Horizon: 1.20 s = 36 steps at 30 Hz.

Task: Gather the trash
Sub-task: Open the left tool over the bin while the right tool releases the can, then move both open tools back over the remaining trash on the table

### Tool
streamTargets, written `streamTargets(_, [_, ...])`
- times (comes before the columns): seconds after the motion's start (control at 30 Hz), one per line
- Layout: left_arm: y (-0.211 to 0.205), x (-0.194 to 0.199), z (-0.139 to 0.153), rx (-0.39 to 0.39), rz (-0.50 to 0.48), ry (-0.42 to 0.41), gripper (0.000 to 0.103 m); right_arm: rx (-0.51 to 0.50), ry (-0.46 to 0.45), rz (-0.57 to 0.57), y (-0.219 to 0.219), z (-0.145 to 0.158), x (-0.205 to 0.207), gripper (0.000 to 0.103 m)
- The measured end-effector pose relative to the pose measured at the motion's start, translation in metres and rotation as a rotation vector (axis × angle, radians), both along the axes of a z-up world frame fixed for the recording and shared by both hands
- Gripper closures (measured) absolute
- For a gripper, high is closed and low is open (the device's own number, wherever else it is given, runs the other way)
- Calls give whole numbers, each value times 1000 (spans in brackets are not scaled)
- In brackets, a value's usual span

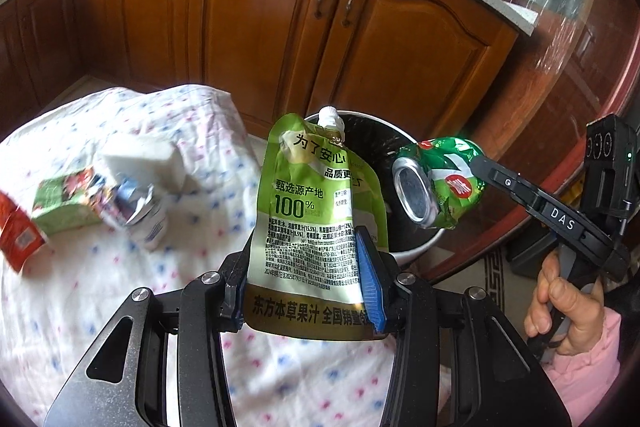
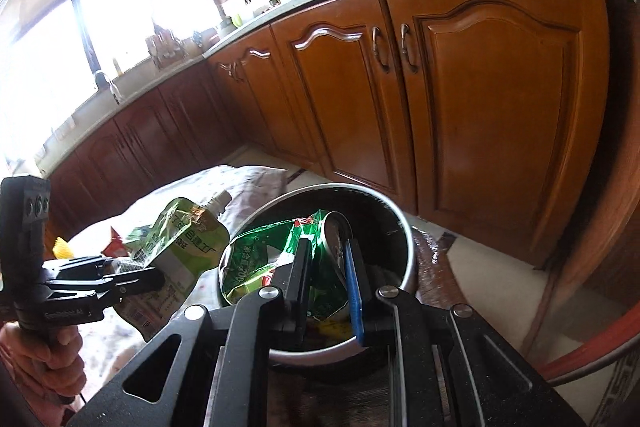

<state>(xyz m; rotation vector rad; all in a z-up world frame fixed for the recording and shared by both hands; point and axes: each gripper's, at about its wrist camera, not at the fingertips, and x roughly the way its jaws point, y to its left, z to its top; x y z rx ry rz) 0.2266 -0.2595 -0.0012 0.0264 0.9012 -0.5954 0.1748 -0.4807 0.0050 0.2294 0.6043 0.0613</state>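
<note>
Though blurred, cartons (image 1: pixel 64 205) beside crumpled wrapper (image 1: pixel 138 205).

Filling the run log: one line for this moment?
left tool: juice pouch | right tool: crushed can | over bin

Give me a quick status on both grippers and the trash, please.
Left hand-held gripper shut on juice pouch. Right hand-held gripper shut on crushed can, over the bin. More trash on the cloth; path clear.
</note>
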Motion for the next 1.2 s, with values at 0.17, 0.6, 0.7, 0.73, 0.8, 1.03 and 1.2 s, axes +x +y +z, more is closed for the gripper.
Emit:
streamTargets(0.17, [-25,14,-4,43,-28,14,61,-32,31,-7,-6,-8,10,86])
streamTargets(0.6, [-57,36,-16,125,-53,41,61,-110,104,20,-5,-22,37,86])
streamTargets(0.7, [-60,40,-18,141,-52,44,61,-118,119,27,-5,-25,40,86])
streamTargets(0.73, [-61,41,-18,144,-52,45,61,-118,122,26,-5,-25,41,84])
streamTargets(0.8, [-64,45,-20,143,-56,60,60,-101,129,30,-7,-27,43,80])
streamTargets(1.03, [-64,41,-19,133,-57,61,38,-8,92,13,-13,-24,30,48])
streamTargets(1.2, [-43,33,-17,81,-21,66,37,37,60,23,-3,-19,21,23])
